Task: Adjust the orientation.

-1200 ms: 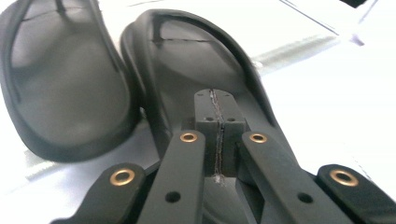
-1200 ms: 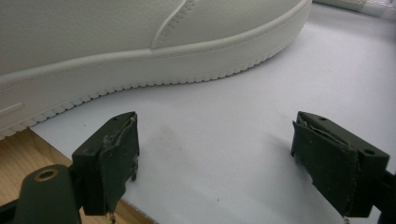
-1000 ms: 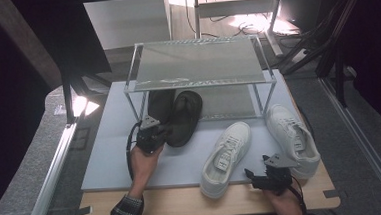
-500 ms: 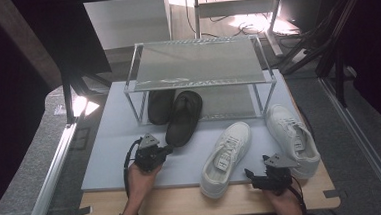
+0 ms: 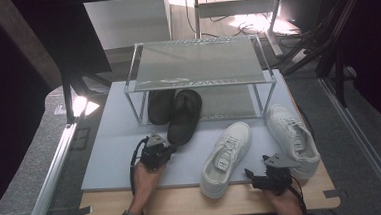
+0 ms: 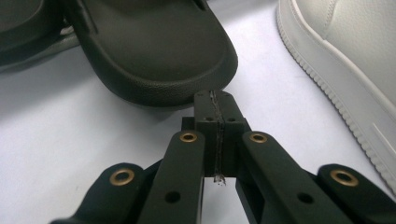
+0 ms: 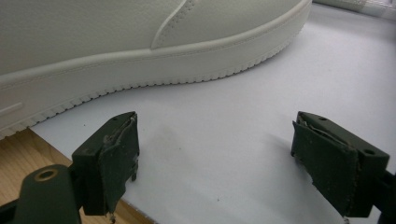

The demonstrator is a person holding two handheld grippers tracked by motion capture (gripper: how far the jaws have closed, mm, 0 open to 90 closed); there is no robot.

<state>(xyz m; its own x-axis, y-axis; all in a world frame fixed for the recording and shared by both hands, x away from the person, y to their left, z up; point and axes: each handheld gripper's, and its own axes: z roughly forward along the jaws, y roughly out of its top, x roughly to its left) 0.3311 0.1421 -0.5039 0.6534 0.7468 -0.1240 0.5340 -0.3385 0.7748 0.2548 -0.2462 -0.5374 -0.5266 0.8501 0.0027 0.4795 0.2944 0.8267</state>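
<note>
Two dark slippers lie under the rack, and the right one (image 5: 183, 117) sticks out onto the grey mat (image 5: 111, 142). My left gripper (image 5: 167, 149) is shut with nothing in it, its tips just short of that slipper's near end (image 6: 154, 51); in the left gripper view its jaws (image 6: 216, 100) meet. Two white sneakers rest on the mat, the left one (image 5: 226, 158) angled and the right one (image 5: 291, 137) by the mat's edge. My right gripper (image 5: 253, 175) stands open beside the left sneaker's sole (image 7: 140, 60), with bare mat between its jaws (image 7: 215, 158).
A metal-framed rack (image 5: 198, 62) with a mesh top shelf stands at the back of the mat. The second dark slipper (image 5: 158, 105) sits on its bottom level. A wooden board (image 5: 184, 205) edges the mat in front. Dark stands and cables surround the table.
My left hand has drawn back toward the near edge and sunk lower, away from the slipper's heel. The right gripper has not moved.
</note>
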